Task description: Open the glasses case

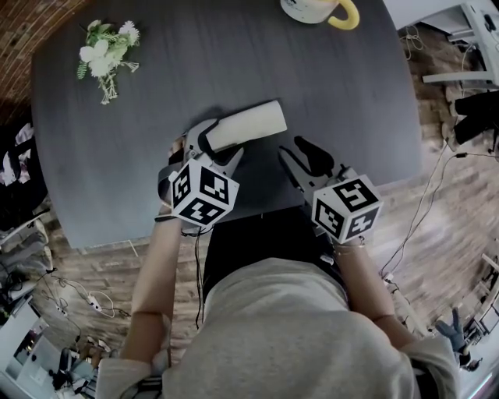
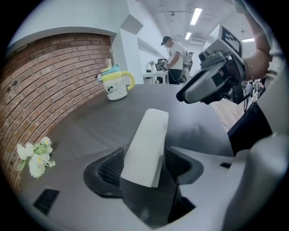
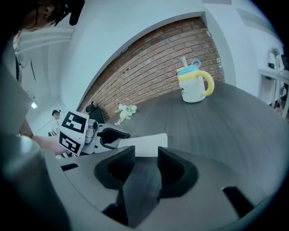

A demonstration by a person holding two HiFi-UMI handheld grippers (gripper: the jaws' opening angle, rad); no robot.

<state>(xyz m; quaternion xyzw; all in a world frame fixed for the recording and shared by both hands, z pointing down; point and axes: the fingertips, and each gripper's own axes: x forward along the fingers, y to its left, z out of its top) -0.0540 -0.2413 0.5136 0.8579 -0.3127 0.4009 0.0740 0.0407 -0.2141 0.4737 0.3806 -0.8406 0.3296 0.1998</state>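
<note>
A white glasses case [image 1: 245,125] lies shut on the dark grey table [image 1: 140,156], near its front edge. My left gripper [image 1: 219,148] reaches over the case's left end. In the left gripper view the case [image 2: 146,144] runs away from me between the two wide-set pads, which stand close beside it without visibly pressing. My right gripper [image 1: 302,160] is to the right of the case, open and empty, with its tips near the table. The right gripper view shows the case [image 3: 144,144] just beyond that gripper's [image 3: 146,164] tips, with the left gripper [image 3: 108,135] at its far end.
A white mug with a yellow handle [image 1: 321,9] stands at the table's far edge. A small bunch of white flowers [image 1: 105,54] lies at the far left. Cables run over the wooden floor [image 1: 437,203] to the right. A person [image 2: 174,56] stands far behind.
</note>
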